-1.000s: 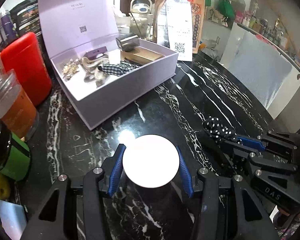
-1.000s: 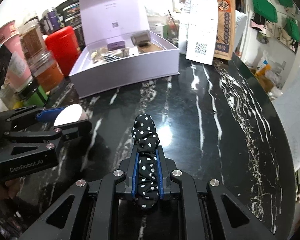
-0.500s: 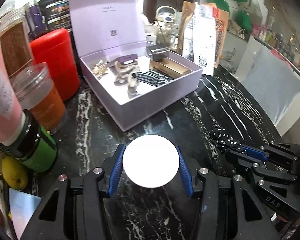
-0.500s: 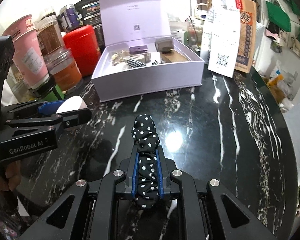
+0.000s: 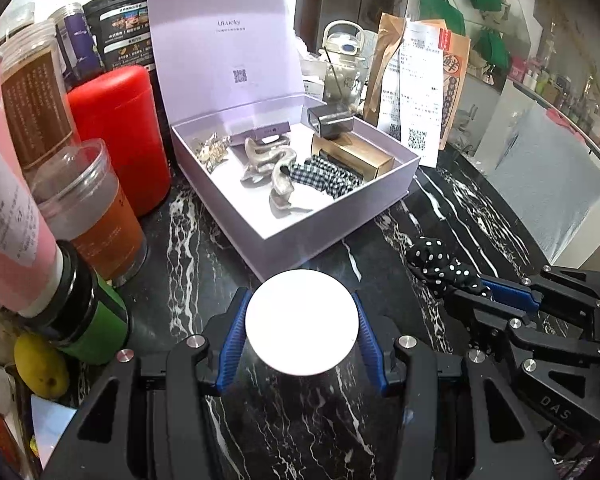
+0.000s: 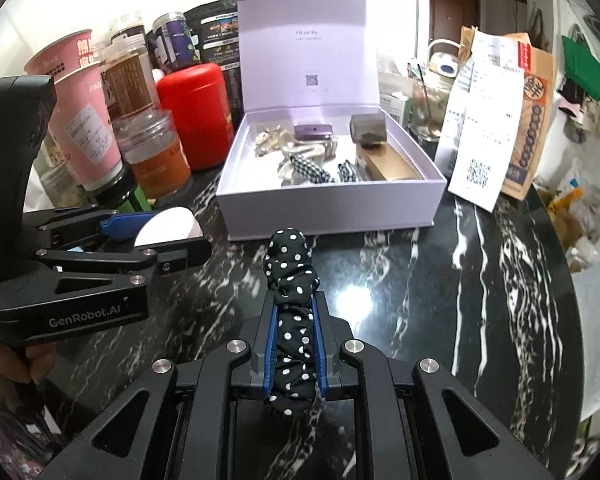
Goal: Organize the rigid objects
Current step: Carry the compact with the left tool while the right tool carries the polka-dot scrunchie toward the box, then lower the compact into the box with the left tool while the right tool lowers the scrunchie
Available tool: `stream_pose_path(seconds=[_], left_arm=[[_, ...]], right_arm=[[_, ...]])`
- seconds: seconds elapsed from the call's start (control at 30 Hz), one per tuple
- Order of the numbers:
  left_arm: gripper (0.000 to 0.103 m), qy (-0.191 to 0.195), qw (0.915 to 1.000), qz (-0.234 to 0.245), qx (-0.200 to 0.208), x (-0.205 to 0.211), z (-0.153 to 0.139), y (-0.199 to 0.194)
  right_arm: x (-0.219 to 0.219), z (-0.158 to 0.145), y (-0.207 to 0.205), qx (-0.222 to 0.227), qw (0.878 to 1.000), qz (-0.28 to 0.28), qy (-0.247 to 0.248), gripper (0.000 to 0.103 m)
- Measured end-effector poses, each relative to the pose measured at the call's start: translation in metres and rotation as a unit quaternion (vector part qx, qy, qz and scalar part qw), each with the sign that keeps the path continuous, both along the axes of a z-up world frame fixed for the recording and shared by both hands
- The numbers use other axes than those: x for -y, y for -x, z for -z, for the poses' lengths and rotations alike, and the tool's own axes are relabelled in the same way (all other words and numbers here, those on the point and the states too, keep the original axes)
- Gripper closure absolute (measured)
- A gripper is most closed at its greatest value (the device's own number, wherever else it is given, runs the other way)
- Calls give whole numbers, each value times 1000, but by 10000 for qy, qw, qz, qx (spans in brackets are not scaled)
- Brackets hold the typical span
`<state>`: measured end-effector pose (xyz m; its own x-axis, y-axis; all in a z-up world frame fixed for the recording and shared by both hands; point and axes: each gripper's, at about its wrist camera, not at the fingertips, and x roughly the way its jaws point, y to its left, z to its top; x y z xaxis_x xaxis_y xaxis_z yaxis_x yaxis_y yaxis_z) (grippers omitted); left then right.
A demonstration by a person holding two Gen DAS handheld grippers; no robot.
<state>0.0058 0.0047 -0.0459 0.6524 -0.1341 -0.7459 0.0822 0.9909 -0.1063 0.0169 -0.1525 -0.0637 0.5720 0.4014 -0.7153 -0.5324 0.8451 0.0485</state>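
The round white disc (image 5: 302,322) sits tight between the left gripper (image 5: 302,334)'s jaws. The black scrunchie with white dots (image 6: 290,320) is squeezed in the right gripper (image 6: 294,340)'s nearly closed jaws. Both have come closer to the open lilac cardboard box (image 5: 320,236) at the back of the black marble bench (image 6: 440,300), so dropping them in looks next.

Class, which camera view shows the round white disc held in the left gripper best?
The left wrist view: the round white disc faces the camera whole, clamped between the left gripper's blue pads. The right wrist view shows the disc only edge-on from the side, partly hidden behind a black finger.
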Motion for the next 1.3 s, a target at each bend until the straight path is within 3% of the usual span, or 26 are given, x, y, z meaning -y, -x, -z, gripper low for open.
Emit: stream_pose_path(seconds=[0.57,1.3], left_arm=[[53,72,9989,228,404,2,-36,-32],[53,133,9960,23,883,-17,-69,-98]], right_arm=[[-4,-38,-27,527,9986,-86,-48,88],[-23,-79,-93,1116,9933,-274,-118,88]])
